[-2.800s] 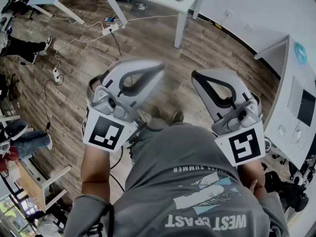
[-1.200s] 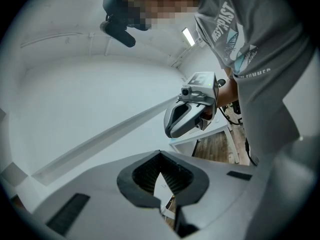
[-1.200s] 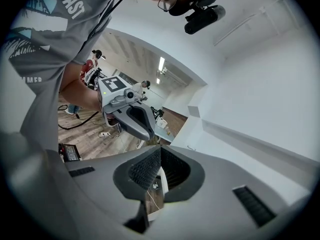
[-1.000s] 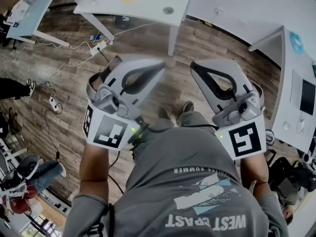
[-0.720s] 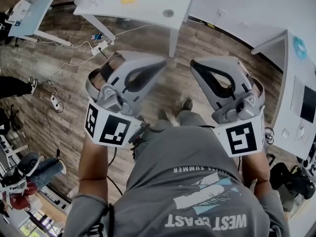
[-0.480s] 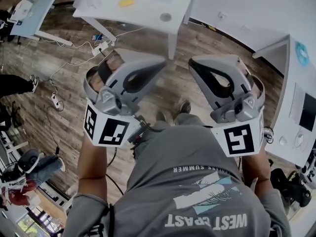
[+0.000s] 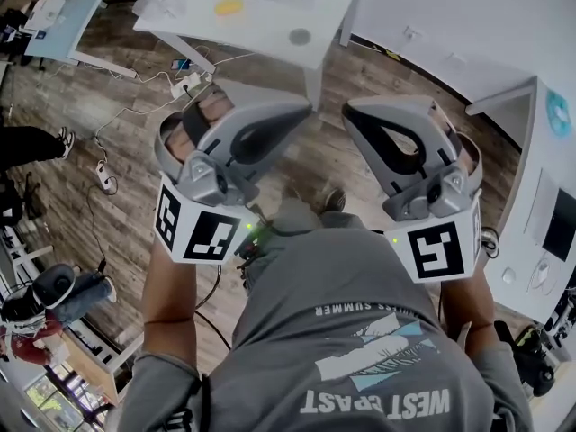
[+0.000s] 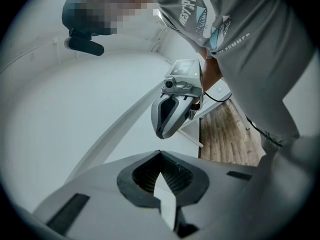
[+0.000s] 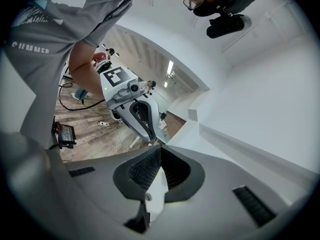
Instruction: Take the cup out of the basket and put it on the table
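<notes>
No cup or basket in view.
We hold left gripper [image 7: 292,120] and right gripper [image 7: 355,120] closed, empty; cup's handling can't be judged.

Left gripper [image 7: 299,115]: fingers closed together, holding nothing.
Right gripper [image 7: 353,115]: fingers closed together, holding nothing.
Arms [image 7: 169,304]: both bent up, grippers side by side.

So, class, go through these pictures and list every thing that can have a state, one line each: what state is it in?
left gripper: jaws shut, nothing between them.
right gripper: jaws shut, nothing between them.
white table: upright, a yellow item lying on top.
cup, basket: not in view.
</notes>
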Available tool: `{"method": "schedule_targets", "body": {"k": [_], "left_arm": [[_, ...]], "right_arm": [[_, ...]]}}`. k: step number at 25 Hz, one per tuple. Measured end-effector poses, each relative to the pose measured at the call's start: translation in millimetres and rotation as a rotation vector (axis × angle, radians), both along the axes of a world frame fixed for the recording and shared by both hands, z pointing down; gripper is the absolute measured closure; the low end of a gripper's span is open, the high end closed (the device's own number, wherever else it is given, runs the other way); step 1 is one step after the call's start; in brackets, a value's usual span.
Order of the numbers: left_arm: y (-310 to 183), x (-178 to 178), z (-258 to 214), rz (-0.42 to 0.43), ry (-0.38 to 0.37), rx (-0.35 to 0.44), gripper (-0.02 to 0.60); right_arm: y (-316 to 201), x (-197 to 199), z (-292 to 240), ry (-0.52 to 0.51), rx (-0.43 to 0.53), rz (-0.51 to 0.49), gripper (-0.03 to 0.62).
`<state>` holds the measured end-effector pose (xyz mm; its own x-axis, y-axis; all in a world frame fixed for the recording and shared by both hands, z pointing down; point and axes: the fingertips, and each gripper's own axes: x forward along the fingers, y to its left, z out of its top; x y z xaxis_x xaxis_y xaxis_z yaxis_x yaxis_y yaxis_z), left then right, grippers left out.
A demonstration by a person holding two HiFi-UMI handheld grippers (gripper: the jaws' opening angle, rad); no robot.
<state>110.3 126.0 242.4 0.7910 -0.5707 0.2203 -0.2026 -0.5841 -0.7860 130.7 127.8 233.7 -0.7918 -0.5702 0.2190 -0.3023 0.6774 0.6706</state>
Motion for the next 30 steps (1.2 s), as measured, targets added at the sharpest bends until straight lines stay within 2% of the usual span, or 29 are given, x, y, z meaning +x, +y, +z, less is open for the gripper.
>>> {"method": "schedule_targets", "body": {"k": [5,20,24,30], "left_arm": [[-16,-15,1,-0.004,0.004,-0.009,0.574],[-97,-85,2,0.047,0.047,-0.008,0.574],[-117,-92,4,0.046,0.059,-0.019,0.574],[-153,-83,9,0.024,0.052,-0.036,0.574]], "right_arm": [[-17,-15,2,0.003,-0.011,-0.005,0.583],[-100,-81,-6,0.015,-0.006,0.071,0.583],[-119,-85,-4,0.019,-0.019,0.079,0.583],[-157,-74,0,0.012,-0.043,0.070,0.583]]}}
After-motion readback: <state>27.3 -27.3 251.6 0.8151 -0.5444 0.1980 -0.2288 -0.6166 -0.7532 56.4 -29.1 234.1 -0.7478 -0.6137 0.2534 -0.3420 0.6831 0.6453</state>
